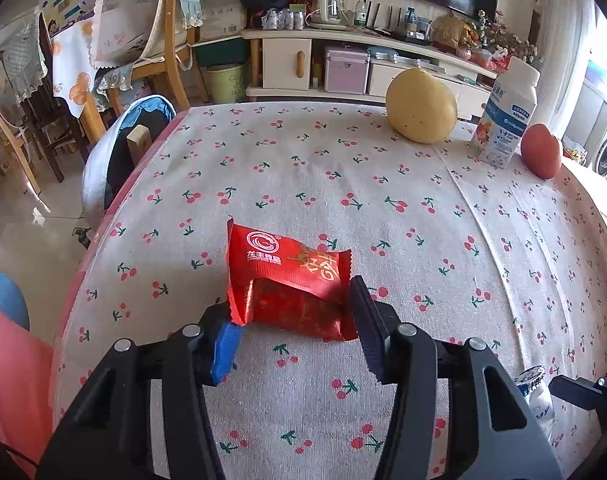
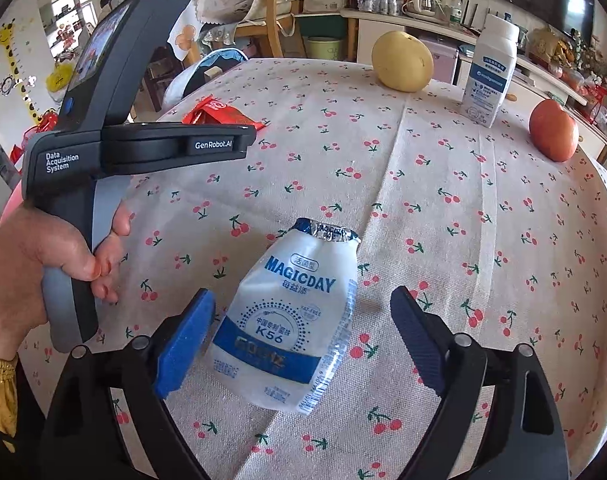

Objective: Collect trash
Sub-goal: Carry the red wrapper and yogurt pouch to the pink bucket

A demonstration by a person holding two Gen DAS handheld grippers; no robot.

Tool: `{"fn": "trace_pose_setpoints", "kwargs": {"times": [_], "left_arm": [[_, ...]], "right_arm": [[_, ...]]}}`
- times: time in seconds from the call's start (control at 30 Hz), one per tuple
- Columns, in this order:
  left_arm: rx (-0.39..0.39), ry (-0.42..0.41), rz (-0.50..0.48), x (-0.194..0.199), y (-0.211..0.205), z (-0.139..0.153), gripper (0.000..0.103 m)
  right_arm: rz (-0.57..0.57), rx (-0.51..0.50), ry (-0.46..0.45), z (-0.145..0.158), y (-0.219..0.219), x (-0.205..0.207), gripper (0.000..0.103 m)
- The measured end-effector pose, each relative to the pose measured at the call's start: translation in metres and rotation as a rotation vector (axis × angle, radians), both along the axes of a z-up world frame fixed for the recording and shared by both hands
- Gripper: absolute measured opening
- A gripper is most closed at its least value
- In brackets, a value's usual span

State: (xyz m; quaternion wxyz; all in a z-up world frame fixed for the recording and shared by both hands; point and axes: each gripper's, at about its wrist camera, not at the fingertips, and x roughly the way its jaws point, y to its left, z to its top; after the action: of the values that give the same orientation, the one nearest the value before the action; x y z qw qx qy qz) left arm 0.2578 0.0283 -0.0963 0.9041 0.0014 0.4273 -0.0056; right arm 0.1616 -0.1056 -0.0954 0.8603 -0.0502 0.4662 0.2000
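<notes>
L gripper (image 1: 295,320) pinches a glossy red foil snack wrapper (image 1: 287,276), crinkled, lying flat on the cherry-print woven tablecloth (image 1: 343,184) nr the left edge. R gripper (image 2: 299,336) is spread wide, pads clear of a crushed white/blue plastic yogurt bottle (image 2: 291,320) w/ foil lid, lying between them. Far side: round yellow pomelo (image 2: 402,61), upright white bottle (image 2: 489,70), smooth orange-red fruit (image 2: 553,130). Nothing blocks either item.

Bare tablecloth (image 1: 303,168) lies open mid-table; pomelo (image 1: 421,106), milk bottle (image 1: 505,116) and tomato (image 1: 541,151) crowd the far edge.
</notes>
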Motion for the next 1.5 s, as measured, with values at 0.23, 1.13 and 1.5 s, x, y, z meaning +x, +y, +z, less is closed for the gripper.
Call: {"fn": "trace_pose_setpoints", "kwargs": {"times": [0.23,1.13,1.5], "left_arm": [[-0.016,-0.001,-0.001,-0.004,0.003,0.000,0.050],[-0.229,-0.093,0.001,-0.055,0.035,0.038,0.050],[-0.242,-0.135,0.032,-0.090,0.044,0.053,0.050]], "right_arm": [[0.001,-0.055,-0.043,0.001,0.005,0.004,0.066],[0.004,0.038,-0.107,0.029,-0.010,-0.007,0.056],[0.013,0.118,-0.101,0.038,-0.012,-0.020,0.056]]}}
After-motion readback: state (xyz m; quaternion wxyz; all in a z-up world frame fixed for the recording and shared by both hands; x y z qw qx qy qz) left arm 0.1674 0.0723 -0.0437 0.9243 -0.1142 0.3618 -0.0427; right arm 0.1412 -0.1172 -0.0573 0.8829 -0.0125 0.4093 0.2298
